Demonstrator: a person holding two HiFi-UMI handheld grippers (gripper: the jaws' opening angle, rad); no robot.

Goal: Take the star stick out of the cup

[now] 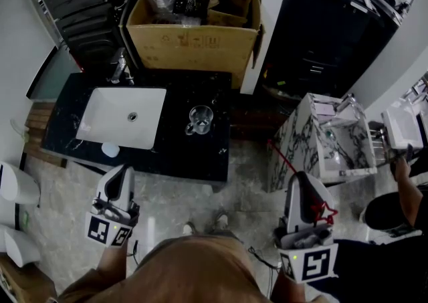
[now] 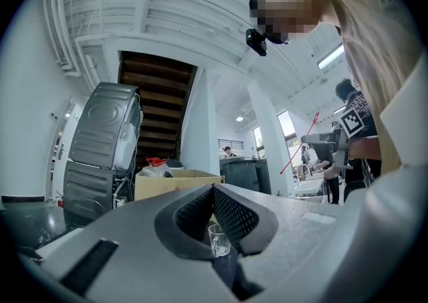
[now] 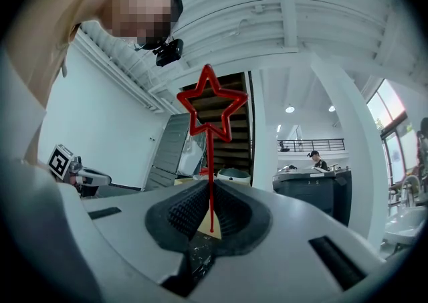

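My right gripper (image 3: 210, 188) has its jaws clenched on the star stick (image 3: 210, 164), pinching the thin red shaft between the pads, with the hollow star standing above the jaw tips. In the head view the stick is out of the cup (image 1: 200, 120) and well apart from it, off at the lower right over the floor. The clear cup stands upright on the black counter (image 1: 194, 154), just to the right of the white sink (image 1: 124, 116). My left gripper (image 2: 214, 188) is low at the left, in front of the counter, its jaws pressed together at the tips and holding nothing. A cardboard box (image 1: 194, 41) sits beyond the counter.
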